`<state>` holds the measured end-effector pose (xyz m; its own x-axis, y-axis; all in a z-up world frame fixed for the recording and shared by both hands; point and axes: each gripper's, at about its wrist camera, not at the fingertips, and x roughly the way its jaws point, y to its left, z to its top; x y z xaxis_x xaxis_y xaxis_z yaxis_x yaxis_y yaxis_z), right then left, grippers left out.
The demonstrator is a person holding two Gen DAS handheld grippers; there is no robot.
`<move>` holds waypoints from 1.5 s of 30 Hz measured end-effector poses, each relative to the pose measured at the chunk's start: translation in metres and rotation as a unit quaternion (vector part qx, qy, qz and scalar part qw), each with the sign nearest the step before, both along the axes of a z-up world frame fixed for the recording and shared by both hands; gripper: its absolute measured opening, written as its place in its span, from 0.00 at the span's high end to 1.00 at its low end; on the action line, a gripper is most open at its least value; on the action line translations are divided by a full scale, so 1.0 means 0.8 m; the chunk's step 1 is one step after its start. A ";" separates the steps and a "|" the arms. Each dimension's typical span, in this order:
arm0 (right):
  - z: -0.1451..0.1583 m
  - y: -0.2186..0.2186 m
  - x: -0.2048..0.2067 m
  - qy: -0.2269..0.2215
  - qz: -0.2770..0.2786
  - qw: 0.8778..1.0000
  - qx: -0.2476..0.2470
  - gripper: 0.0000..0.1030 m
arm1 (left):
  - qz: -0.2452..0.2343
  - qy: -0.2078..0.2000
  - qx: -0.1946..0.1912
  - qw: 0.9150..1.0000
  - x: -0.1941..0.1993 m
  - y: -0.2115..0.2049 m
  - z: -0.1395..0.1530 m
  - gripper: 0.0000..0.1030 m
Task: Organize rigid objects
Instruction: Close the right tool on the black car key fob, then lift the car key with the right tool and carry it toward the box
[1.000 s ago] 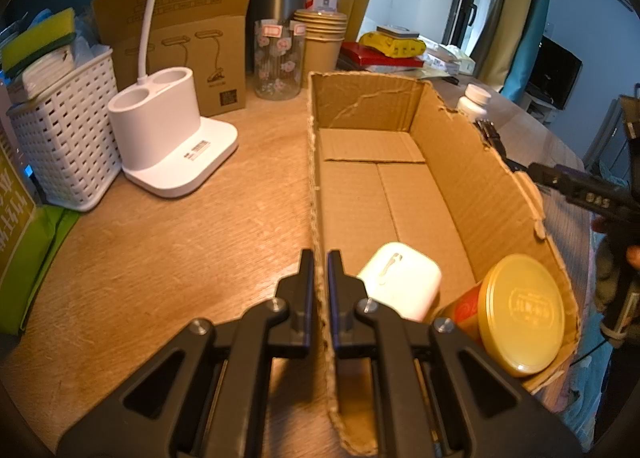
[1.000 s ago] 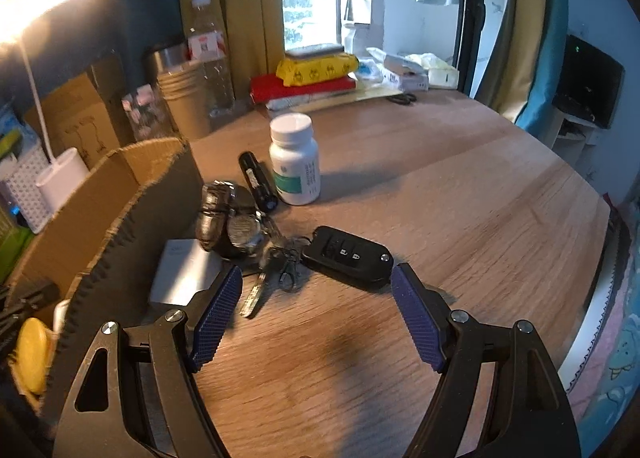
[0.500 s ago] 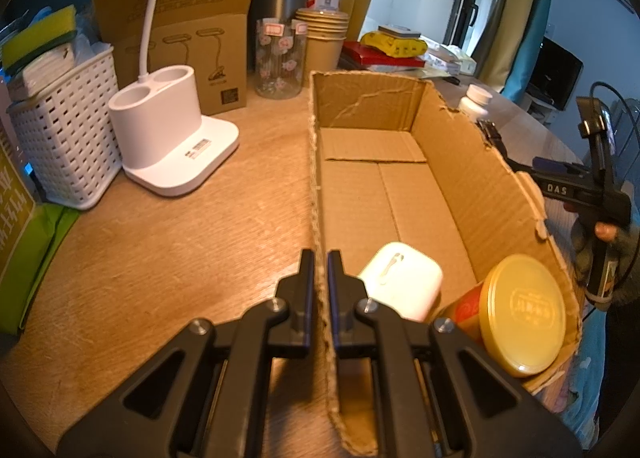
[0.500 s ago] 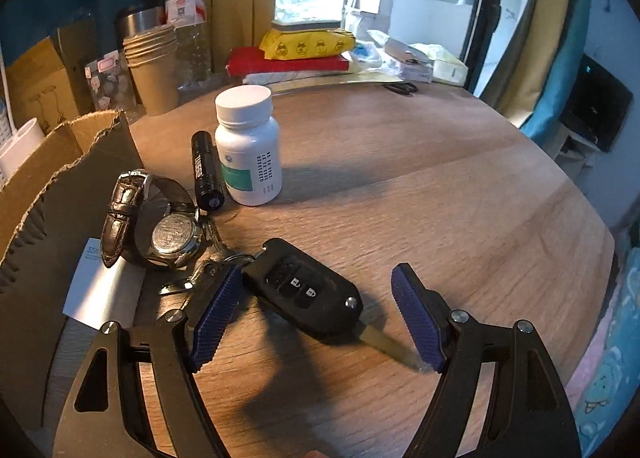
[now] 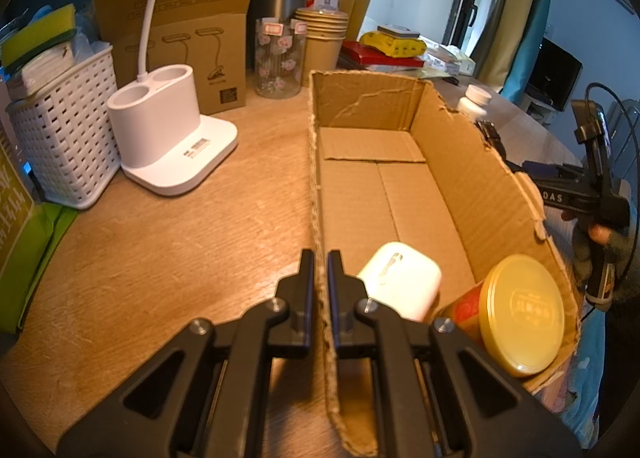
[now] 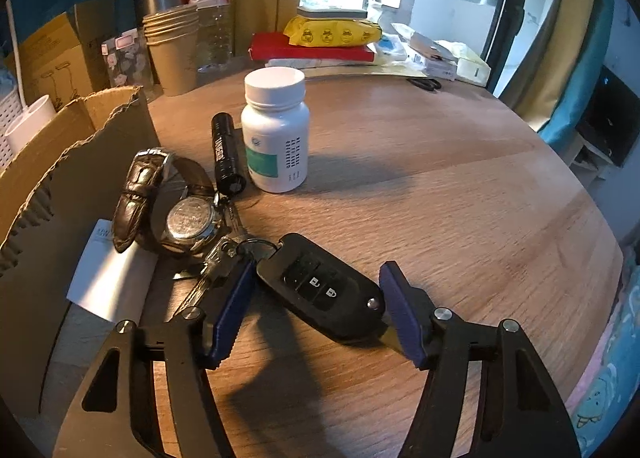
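Observation:
My left gripper is shut on the left wall of the open cardboard box. Inside the box lie a white case and a jar with a yellow lid. In the right wrist view my right gripper sits low over a black car key fob on the wooden table. Its jaws are closing with the fob between the blue pads, which stand just off its ends. Metal keys hang off the fob's ring.
Behind the fob lie a watch, a black flashlight, a white pill bottle and a white card against the box's outer wall. A lamp base, white basket and paper cups stand left of the box.
My right gripper came forward and down until the key fob lay between its pads, and the pads have drawn closer together. The left gripper has kept its hold on the box wall.

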<state>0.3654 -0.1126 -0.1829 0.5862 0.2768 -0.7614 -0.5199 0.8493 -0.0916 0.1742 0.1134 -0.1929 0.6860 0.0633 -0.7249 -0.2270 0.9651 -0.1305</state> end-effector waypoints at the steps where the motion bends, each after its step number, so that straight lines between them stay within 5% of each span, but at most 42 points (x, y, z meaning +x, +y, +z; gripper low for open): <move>1: 0.000 -0.001 -0.001 -0.001 -0.001 1.000 0.000 0.34 | 0.000 0.000 0.000 1.000 0.000 0.001 0.000 0.94; 20: 0.047 -0.020 -0.034 -0.035 -0.017 0.999 0.032 0.37 | 0.000 0.000 0.001 1.000 -0.001 -0.001 0.002 0.94; 21: 0.049 -0.020 -0.036 -0.038 -0.017 0.999 0.034 0.41 | 0.000 0.000 0.001 1.000 -0.001 -0.002 0.003 0.94; 23: 0.061 -0.022 -0.040 -0.050 -0.025 0.998 0.039 0.80 | 0.000 0.000 0.001 1.000 -0.001 -0.002 0.003 0.94; 24: 0.066 -0.024 -0.041 -0.055 -0.032 0.997 0.043 0.89 | 0.000 0.000 0.001 1.000 -0.002 -0.003 0.003 0.94; 33: 0.055 -0.037 -0.022 -0.033 -0.029 0.998 0.040 0.88 | 0.000 -0.001 0.001 1.000 -0.001 -0.002 0.004 0.94; 35: 0.043 -0.039 -0.017 -0.018 -0.037 0.999 0.034 0.83 | 0.000 -0.001 0.000 1.000 -0.001 -0.001 0.004 0.94; 37: 0.034 -0.042 -0.017 -0.012 -0.043 0.999 0.031 0.59 | 0.000 0.000 0.000 1.000 0.000 -0.001 0.004 0.94; 39: 0.026 -0.043 -0.018 -0.001 -0.042 0.998 0.035 0.48 | 0.000 0.000 0.000 1.000 0.000 0.000 0.005 0.94; 45: 0.003 -0.042 -0.020 0.008 -0.057 0.998 0.017 0.45 | -0.001 0.000 0.000 1.000 0.000 0.002 0.005 0.94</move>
<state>0.3497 -0.1463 -0.1808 0.6024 0.2345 -0.7630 -0.4214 0.9052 -0.0545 0.1742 0.1149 -0.1888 0.6859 0.0619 -0.7251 -0.2256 0.9654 -0.1309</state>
